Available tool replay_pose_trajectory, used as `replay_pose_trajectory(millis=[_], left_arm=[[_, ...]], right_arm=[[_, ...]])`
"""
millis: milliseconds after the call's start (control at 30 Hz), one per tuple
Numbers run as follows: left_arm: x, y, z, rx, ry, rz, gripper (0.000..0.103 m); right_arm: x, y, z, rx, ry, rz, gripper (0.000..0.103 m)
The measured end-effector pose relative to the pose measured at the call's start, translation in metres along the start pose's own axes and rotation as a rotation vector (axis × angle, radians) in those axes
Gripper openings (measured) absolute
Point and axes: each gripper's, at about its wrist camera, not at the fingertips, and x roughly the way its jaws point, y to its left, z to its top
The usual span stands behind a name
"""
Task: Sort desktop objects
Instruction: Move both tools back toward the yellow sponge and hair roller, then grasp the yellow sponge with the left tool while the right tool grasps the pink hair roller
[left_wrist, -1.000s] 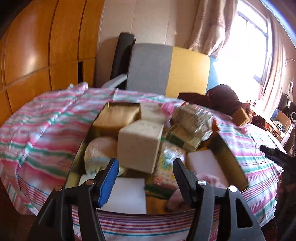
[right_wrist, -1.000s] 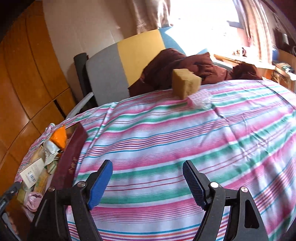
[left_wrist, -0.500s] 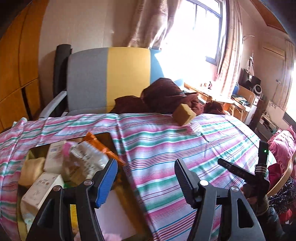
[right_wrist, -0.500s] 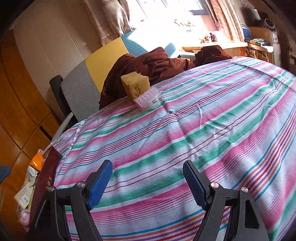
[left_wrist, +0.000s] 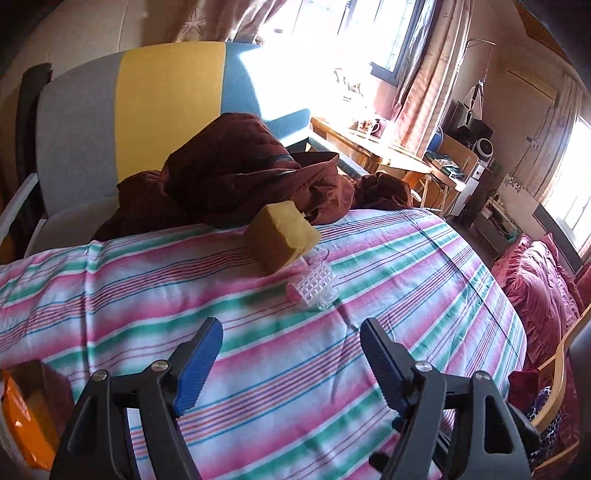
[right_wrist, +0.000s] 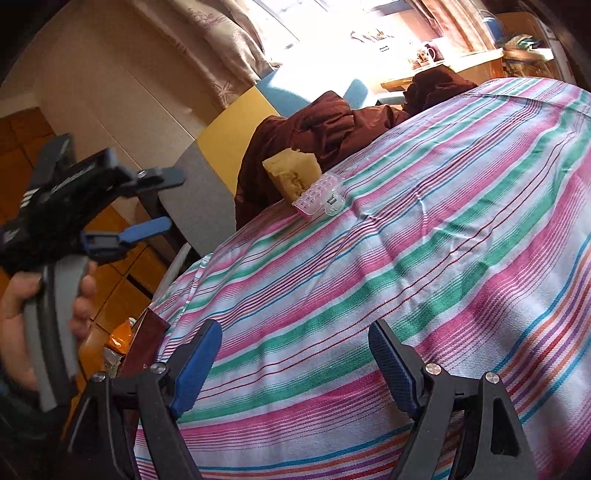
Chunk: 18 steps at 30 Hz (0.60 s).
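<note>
1. Left gripper (left_wrist: 291, 354) has swung off the packed box it faced a second ago. It now points across the striped cloth (left_wrist: 388, 280) at the sponge (left_wrist: 282, 242) and clear clip (left_wrist: 316, 286); jaws apart, holding nothing.
2. Right gripper (right_wrist: 295, 358) has tilted and come closer to the same pair over that second, also jaws wide, empty. Sponge (right_wrist: 293, 171) and clip (right_wrist: 319, 194) sit at the far edge, touching each other, well apart from both grippers.
3. Meaning for the task, my guess: both tools are lining up on the last loose items, so the next pick is sponge or clip. Neither is grasped yet.
4. Box is almost gone from view. Only a dark corner (right_wrist: 146, 341) and an orange packet (left_wrist: 22, 417) show at lower left, so the contents can't be checked now.
5. The clip is see-through and glary, its exact shape hard to read. The sponge backs onto a brown jacket (left_wrist: 236, 170); contact unclear.
6. In the right view, the left gripper (right_wrist: 159, 201) with the hand (right_wrist: 22, 321) holding it is blurred and partly cut off.
</note>
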Motion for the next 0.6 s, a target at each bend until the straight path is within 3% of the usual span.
replay_pose_trajectory(millis=[200,400,600], left_arm=[[0.061,-0.009,0.044,-0.026,0.063,-0.008,0.084],[0.118,0.003,0.076,-0.116,0.16,0.062,0.084],[0.135,0.01,0.095,-0.173,0.179,0.082,0.086]], right_arm=[[-0.001,-0.002,0.0,0.006,-0.011,0.061,0.087],[-0.003,-0.004,0.0,0.016,-0.022,0.115,0.089],[-0.004,-0.005,0.0,0.02,-0.028,0.151,0.092]])
